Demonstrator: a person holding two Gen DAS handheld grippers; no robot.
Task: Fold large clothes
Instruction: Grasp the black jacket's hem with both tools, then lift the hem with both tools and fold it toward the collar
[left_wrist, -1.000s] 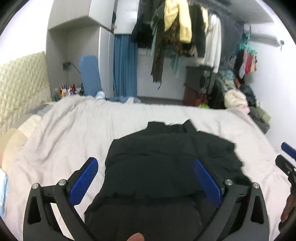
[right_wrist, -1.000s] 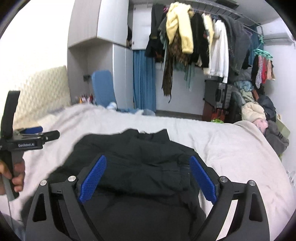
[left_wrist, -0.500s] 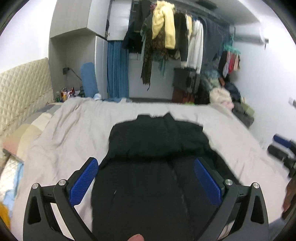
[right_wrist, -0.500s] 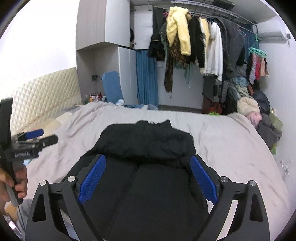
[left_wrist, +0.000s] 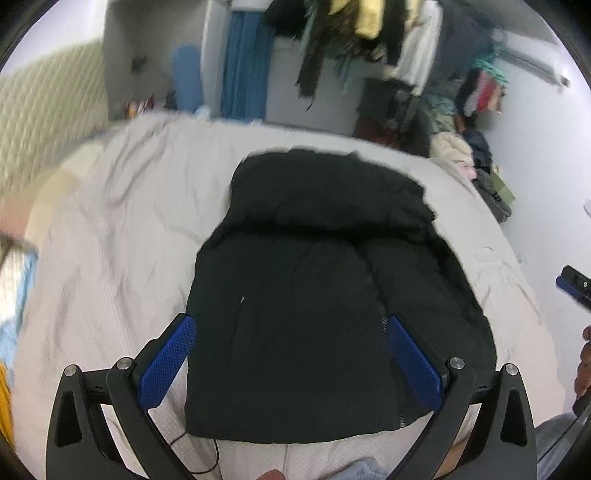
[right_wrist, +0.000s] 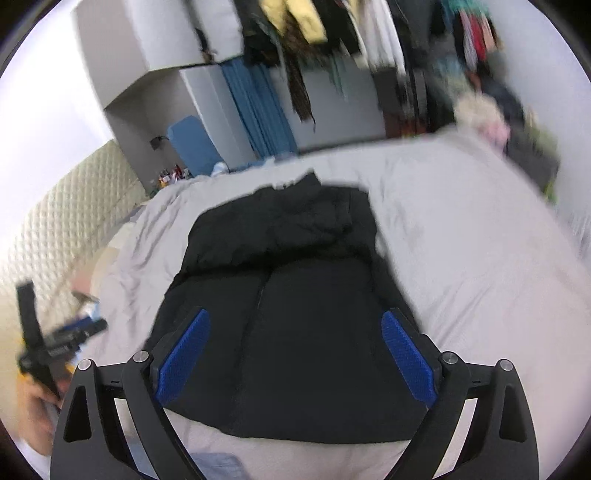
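Observation:
A large black padded jacket (left_wrist: 314, 280) lies flat on the grey bed (left_wrist: 122, 236), its upper part folded down over the body, zipper up the middle. It also shows in the right wrist view (right_wrist: 295, 295). My left gripper (left_wrist: 291, 332) is open and empty, held above the jacket's near half. My right gripper (right_wrist: 295, 325) is open and empty, also above the near half. The right gripper's tip shows at the right edge of the left wrist view (left_wrist: 576, 286); the left gripper shows at the left of the right wrist view (right_wrist: 59, 343).
A quilted headboard (right_wrist: 62, 229) stands at the left. A rail of hanging clothes (left_wrist: 369, 40) and a pile of clothes (left_wrist: 476, 166) are beyond the bed. A blue chair (right_wrist: 194, 144) and blue curtain (right_wrist: 258, 110) stand at the back. A thin black cable (left_wrist: 207, 454) lies near the jacket's hem.
Both grippers have risen and tilted down, so the whole jacket and its near hem are in view. The jacket lies as before. Both views are blurred by motion.

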